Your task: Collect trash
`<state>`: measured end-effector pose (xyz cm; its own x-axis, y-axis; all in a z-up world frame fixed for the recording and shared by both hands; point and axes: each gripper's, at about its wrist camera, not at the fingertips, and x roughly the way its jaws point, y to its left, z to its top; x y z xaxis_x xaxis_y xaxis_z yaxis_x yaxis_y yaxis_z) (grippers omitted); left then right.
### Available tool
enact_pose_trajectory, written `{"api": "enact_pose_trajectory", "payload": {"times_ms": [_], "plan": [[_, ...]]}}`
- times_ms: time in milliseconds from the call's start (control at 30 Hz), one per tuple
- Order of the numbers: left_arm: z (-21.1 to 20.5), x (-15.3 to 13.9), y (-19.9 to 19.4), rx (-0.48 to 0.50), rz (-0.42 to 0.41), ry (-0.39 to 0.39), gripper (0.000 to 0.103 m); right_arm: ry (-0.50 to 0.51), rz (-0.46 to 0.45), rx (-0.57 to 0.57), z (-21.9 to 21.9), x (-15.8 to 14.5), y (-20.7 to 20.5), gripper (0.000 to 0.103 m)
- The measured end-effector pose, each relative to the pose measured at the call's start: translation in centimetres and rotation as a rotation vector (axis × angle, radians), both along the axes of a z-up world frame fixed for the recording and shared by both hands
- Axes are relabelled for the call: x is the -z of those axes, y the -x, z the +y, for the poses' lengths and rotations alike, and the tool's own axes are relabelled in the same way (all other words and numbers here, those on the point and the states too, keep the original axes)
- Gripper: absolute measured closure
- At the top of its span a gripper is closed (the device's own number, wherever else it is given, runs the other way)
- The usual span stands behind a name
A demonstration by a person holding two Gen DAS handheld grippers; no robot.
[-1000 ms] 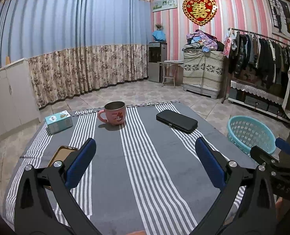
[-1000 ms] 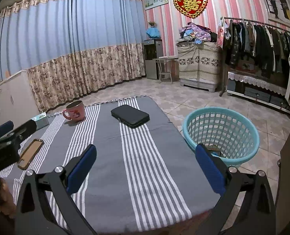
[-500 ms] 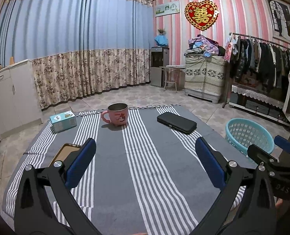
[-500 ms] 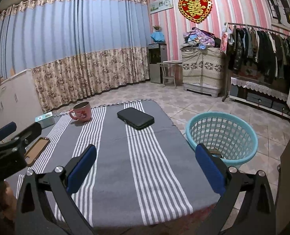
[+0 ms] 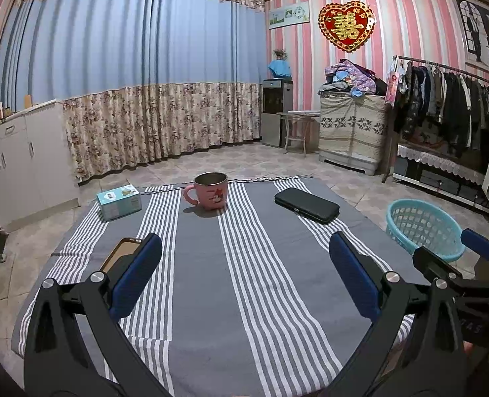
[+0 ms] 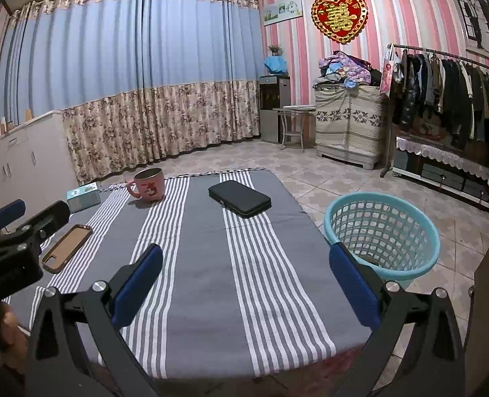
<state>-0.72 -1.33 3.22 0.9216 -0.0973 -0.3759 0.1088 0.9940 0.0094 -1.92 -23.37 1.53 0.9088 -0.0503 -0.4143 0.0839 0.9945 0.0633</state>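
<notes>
Above the near edge of the table (image 5: 198, 284), which is covered by a grey cloth with white stripes, both grippers are held side by side and aimed toward the far end of the room. The left gripper (image 5: 244, 274) is seen with its blue-padded fingers (image 5: 135, 278) spread wide, and nothing is held between them. The right gripper (image 6: 244, 274) is likewise spread wide and nothing is gripped by its fingers (image 6: 353, 284).

On the cloth, a pink mug (image 5: 210, 191) is stood upright near the far edge, with its handle turned to the left. A small teal box (image 5: 119, 201) is placed to the left of the mug, at the far left corner. A flat black case (image 5: 306, 205) is laid to the right of the mug, well apart from it. A phone in a brown case (image 6: 67, 243) is laid near the left edge, closer to the grippers; in the left wrist view it is partly hidden behind the left finger.

A light blue plastic basket (image 6: 381, 235) is stood on the tiled floor just beside the right edge of the table. Something small and dark can be made out at its bottom, but what it is cannot be told. No loose trash can be made out on the cloth.
</notes>
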Motion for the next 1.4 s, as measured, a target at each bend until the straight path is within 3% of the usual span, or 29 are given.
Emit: {"api": "enact_pose_trajectory", "payload": {"times_ms": [1400], "plan": [[0.4, -0.3, 1.1, 0.016, -0.013, 0.002, 0.005, 0.023, -0.017, 0.015, -1.1, -0.9, 0.9, 0.005]]}}
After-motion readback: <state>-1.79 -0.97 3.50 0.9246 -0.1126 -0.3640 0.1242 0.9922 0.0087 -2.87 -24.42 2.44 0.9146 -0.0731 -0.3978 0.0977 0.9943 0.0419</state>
